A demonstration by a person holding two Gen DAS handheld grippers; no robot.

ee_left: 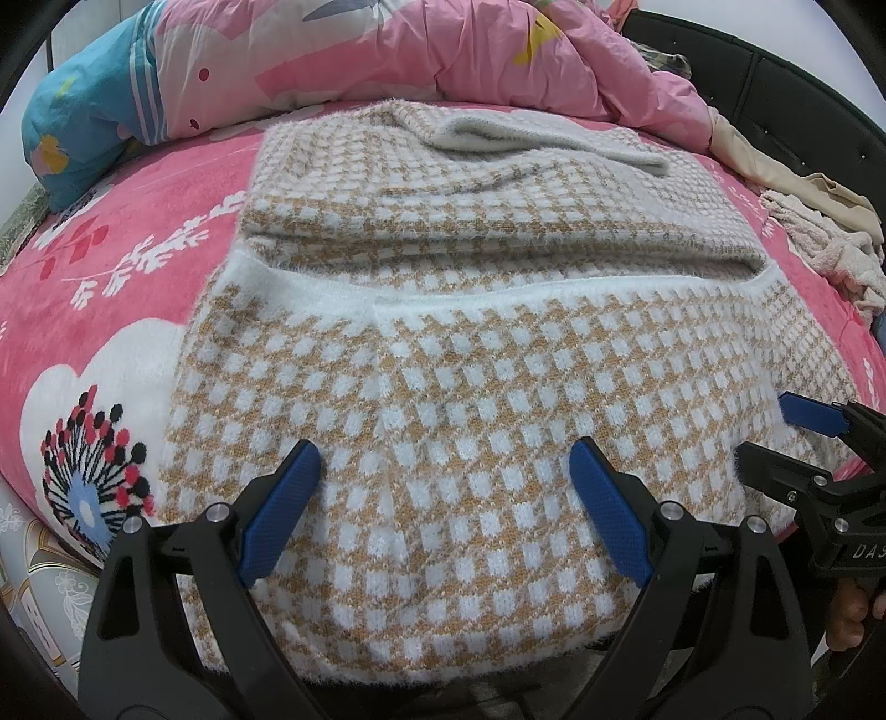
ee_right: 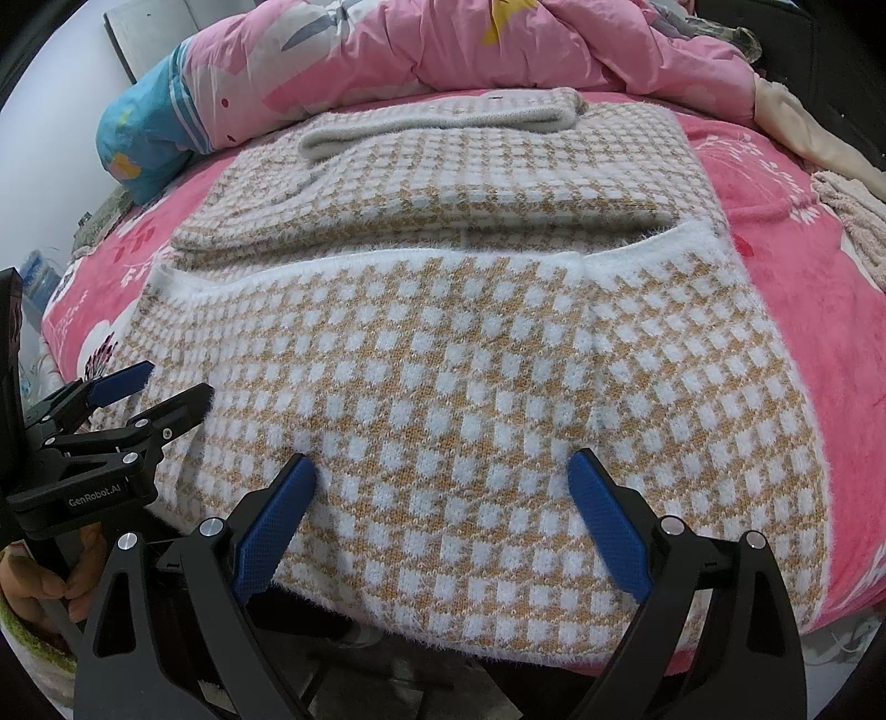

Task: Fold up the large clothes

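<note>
A tan-and-white checked fuzzy sweater (ee_left: 443, 354) lies partly folded on a pink floral blanket (ee_left: 111, 310), its far part doubled over with a grey ribbed band (ee_left: 554, 138) on top, and its near hem hangs at the bed's edge. The left gripper (ee_left: 446, 471) and the right gripper (ee_right: 443, 476) both hover over the near hem with blue pads spread wide, grasping nothing. A pink quilt (ee_left: 387, 50) is bunched behind the sweater

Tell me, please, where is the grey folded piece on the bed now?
The grey folded piece lies at the far end of the checked sweater, just before the pink quilt, seen near the top in both wrist views.
</note>
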